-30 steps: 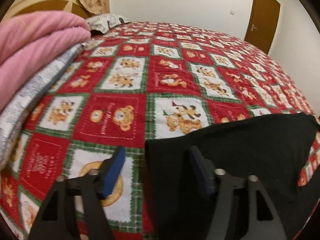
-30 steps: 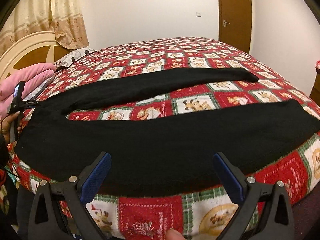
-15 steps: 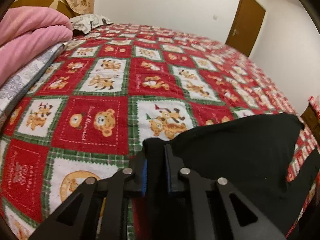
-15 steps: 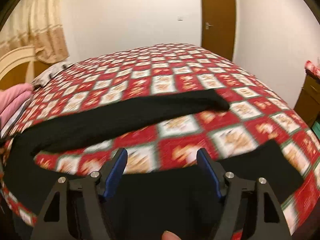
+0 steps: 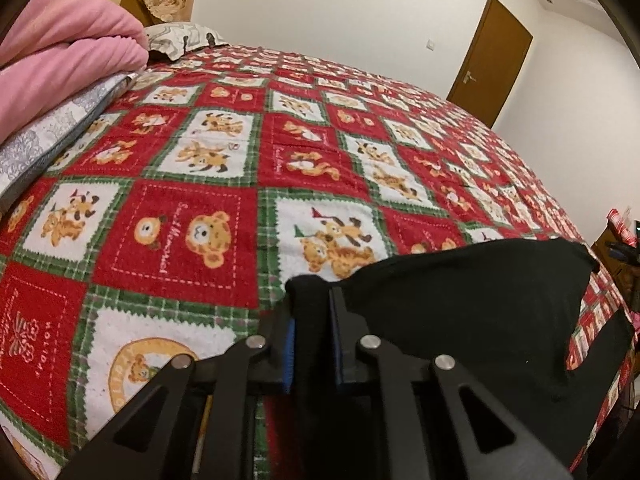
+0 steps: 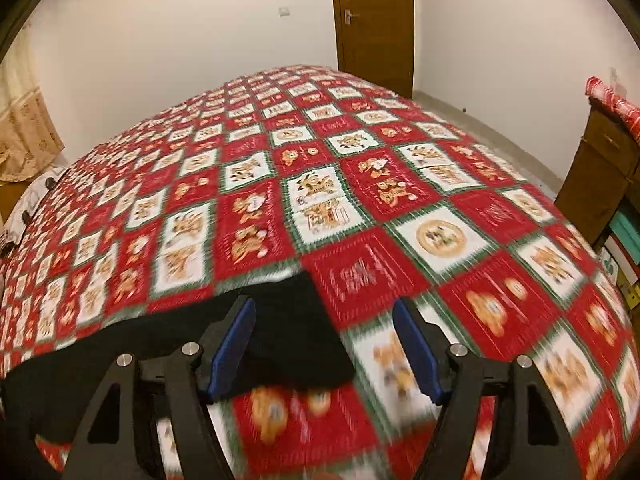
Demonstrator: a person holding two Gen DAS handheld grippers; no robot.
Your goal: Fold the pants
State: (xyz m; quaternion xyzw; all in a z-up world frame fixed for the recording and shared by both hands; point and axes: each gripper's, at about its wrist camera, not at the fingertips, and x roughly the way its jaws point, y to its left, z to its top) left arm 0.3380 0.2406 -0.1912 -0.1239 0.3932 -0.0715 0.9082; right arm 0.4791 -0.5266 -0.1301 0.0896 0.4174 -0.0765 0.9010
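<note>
The pants [image 5: 460, 304] are matt black cloth; the bedspread [image 5: 224, 208] is nubbly printed terry; the door [image 6: 374, 20] is smooth, glossy brown wood.

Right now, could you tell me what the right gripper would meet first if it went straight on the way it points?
Most likely the end of the black pants, lying between the open right gripper; depth is blurred.

White walls [image 6: 160, 40]; a brown door [image 6: 374, 24]; a bed under a patchwork quilt [image 5: 248, 168].
</note>
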